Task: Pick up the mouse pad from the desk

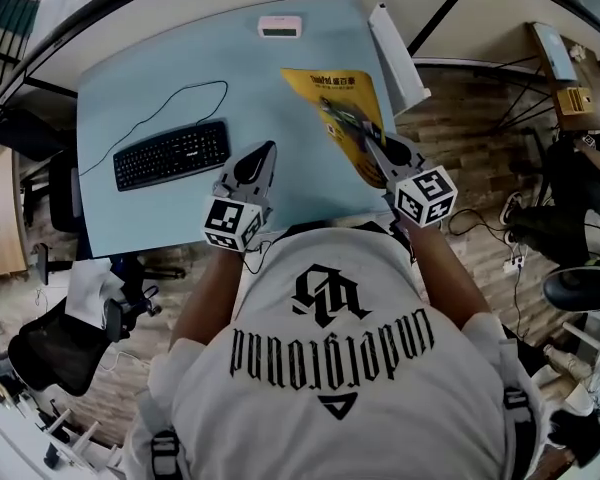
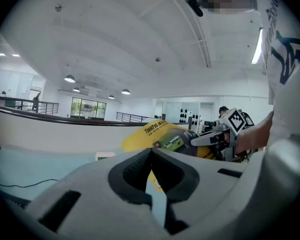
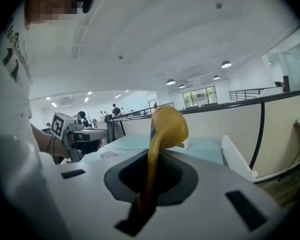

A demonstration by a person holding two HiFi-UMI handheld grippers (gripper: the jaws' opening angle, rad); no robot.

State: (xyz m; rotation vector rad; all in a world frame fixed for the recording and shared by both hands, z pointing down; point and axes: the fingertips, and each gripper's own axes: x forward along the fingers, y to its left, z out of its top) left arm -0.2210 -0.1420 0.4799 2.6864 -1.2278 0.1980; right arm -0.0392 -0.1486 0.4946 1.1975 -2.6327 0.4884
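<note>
Mouse pad (image 1: 338, 108), yellow with printed graphics, is clamped by its near edge in the right gripper (image 1: 373, 146). In the right gripper view the pad (image 3: 165, 129) runs edge-on out of the closed jaws of that gripper (image 3: 151, 160) and curls over at its far end.

Room for moving:
- The pale blue desk (image 1: 180, 68) has its near edge just below both grippers, against my operator's torso.
- The desk's right edge runs just right of the right gripper, and the pad's held corner sits about over that edge.
- A white bar (image 1: 398, 56) lies along the right edge, ahead of the right gripper and just right of the pad's far end.
- A black keyboard (image 1: 172, 154) sits to the left of the left gripper (image 1: 268, 150), close but apart, with its cable (image 1: 170, 103) looping farther ahead.
- A small white device (image 1: 280, 27) rests at the far edge, well ahead of both tools.
- Bare desk lies between the two grippers and ahead of the left one.

The left gripper's jaws are pressed together with nothing in them. From its view the pad (image 2: 157, 133) is ahead and to the right, tilted. I cannot tell whether the pad's far end is clear of the desk.
</note>
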